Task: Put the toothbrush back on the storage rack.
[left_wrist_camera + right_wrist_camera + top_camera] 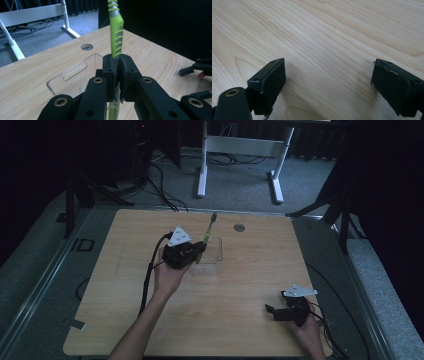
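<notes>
The room around the table is very dark, so the far background is hard to make out; a white metal frame (240, 150) with two legs and some loose cables stand on the grey carpet behind. The wooden table (125, 315) has a pale surface with a fine wavy grain and rounded corners, and a small round hole (239, 227) near its far edge. The left gripper (199, 251) is over the middle of the table, held from below by the left hand (170, 277). Its two black jaws are pressed tight on a green toothbrush (117, 37), which stands nearly upright between them. The handle is bright green plastic with grey ribbed bands; in the left gripper view its top end is cut off by the picture edge, and its lower part is mostly hidden behind the jaws. Just beside and below it lies a clear plastic box (212, 257), shallow, with rounded corners and a slot handle in its rim; because it is transparent, its edges are faint, and I cannot tell if the toothbrush touches it. The right gripper (276, 306) rests low near the table's front right corner, well apart from the box. Its jaws are spread wide, with flat, dull black pads (274, 77) that are a little worn at the edges, and bare wood between them.
</notes>
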Demonstrator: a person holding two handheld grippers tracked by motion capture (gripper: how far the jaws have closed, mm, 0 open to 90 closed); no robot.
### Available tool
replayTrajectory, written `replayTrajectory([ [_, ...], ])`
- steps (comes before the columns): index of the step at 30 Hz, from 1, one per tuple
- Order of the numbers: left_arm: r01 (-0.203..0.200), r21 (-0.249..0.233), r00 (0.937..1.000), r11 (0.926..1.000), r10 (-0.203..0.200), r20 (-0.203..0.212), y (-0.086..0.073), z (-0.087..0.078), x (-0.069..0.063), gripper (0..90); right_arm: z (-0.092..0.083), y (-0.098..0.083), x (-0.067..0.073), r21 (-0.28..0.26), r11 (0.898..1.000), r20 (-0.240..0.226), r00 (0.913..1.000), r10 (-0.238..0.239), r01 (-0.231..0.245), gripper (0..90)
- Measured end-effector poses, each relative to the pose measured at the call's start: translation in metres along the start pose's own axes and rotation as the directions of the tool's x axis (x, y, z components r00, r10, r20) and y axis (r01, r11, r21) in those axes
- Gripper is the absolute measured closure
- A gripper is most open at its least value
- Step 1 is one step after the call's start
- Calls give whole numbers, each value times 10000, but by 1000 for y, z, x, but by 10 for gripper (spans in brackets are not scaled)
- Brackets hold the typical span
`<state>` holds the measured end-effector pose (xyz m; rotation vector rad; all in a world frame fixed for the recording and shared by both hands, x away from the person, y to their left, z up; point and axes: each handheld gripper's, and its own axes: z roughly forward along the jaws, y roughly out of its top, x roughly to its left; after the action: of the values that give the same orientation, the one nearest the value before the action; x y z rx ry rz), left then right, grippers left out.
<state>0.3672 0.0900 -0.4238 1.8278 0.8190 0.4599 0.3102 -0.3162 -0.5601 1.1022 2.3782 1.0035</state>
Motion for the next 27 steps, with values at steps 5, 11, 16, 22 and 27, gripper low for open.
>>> replayTrajectory([
  [5, 2, -147, 10000, 9999, -3, -34, -1, 2, 2, 835, 0, 0, 0, 0, 10000, 0, 10000, 4, -4, 120],
  [11, 188, -545, 9996, 9983, -198, -189, 0, 5, 4, 835, 0, 0, 0, -1, 10000, -8, 10000, 2, -2, 120],
  [16, 260, -684, 9988, 9973, -287, -396, -1, 10, 9, 834, 0, 0, 0, 1, 10000, -2, 10000, 2, -2, 120],
  [22, 271, -688, 9973, 9973, -317, -664, -4, 20, 13, 834, 0, 0, 0, 9, 10000, -7, 10000, 14, -14, 120],
  [27, 126, -528, 9956, 9985, -174, -923, -7, 28, 14, 832, 0, 0, 0, 8, 10000, -8, 10000, 11, -11, 120],
])
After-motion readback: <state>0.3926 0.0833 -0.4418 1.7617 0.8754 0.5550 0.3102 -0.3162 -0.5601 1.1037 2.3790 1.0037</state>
